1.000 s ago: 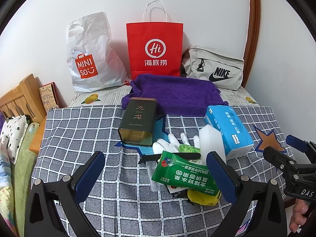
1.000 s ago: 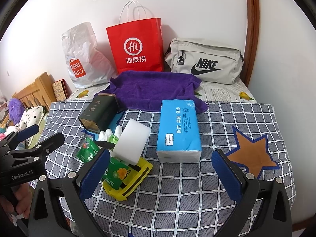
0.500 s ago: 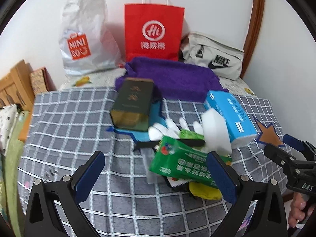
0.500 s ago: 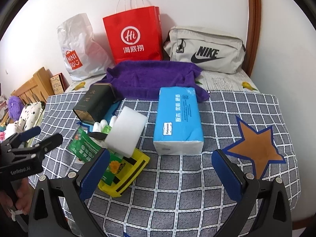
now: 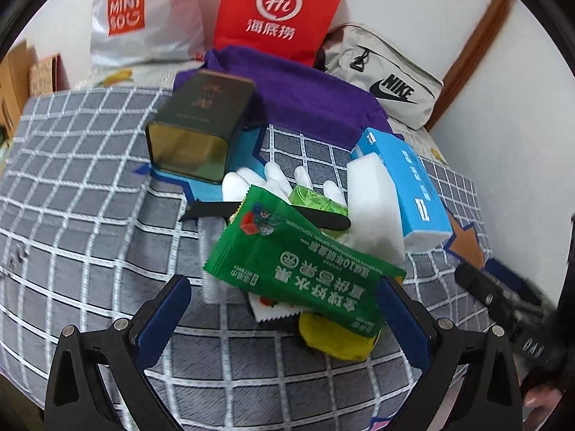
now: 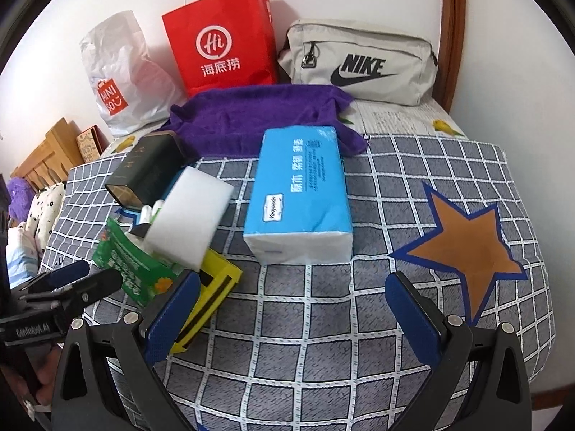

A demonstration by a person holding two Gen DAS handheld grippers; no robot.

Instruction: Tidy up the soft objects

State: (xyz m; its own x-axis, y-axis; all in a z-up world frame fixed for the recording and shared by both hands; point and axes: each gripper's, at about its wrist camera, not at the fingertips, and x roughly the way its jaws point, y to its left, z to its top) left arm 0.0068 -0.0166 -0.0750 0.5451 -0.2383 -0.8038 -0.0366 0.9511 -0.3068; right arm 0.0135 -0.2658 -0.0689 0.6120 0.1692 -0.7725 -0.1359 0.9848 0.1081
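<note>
Left gripper (image 5: 284, 310) fingers wide, empty, straddling green wet-wipe pack (image 5: 302, 269) atop central pile, long axis slanting near-right; right gripper (image 6: 293, 314) likewise wide, blue tissue pack (image 6: 300, 194) dead ahead, lengthwise away.

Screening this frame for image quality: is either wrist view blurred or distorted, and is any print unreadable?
Left wrist view: motion-smeared, the dark green tin's lettering unreadable, right gripper blurred at the edge. Right wrist view: mostly crisp, blue tissue pack print legible, white sponge slightly soft. Both views bend the checked cloth with fisheye curvature.
</note>
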